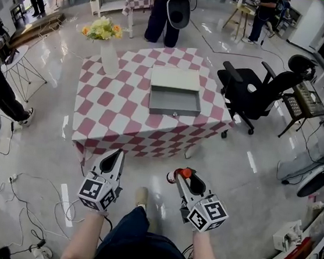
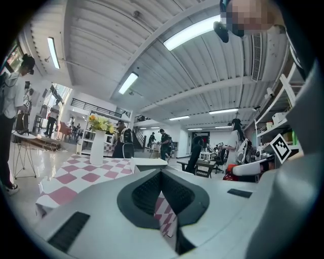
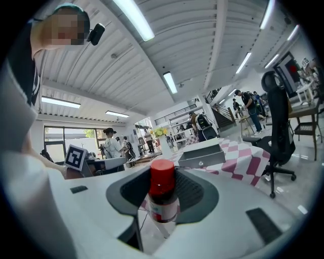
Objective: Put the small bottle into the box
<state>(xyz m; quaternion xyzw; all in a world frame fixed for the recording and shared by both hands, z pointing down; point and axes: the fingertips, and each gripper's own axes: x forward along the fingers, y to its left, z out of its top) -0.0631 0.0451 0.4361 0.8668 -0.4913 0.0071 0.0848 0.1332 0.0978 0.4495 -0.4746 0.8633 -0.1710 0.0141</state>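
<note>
The small bottle (image 1: 185, 173), clear with a red cap, sits between the jaws of my right gripper (image 1: 180, 175). In the right gripper view the bottle (image 3: 163, 200) stands upright between the dark pads (image 3: 195, 195), and my right gripper (image 3: 163, 178) is shut on it. My left gripper (image 1: 119, 152) is beside it with its tips together and holds nothing; in the left gripper view its tips (image 2: 162, 172) meet. The grey box (image 1: 175, 100) lies open on the pink-checkered table (image 1: 111, 114) ahead of both grippers. It also appears as the grey box (image 3: 202, 155) in the right gripper view.
A white vase with yellow flowers (image 1: 108, 52) stands at the table's far left corner. A black office chair (image 1: 255, 87) is right of the table. Cables (image 1: 25, 194) lie on the floor at left. People stand in the background (image 1: 164, 15).
</note>
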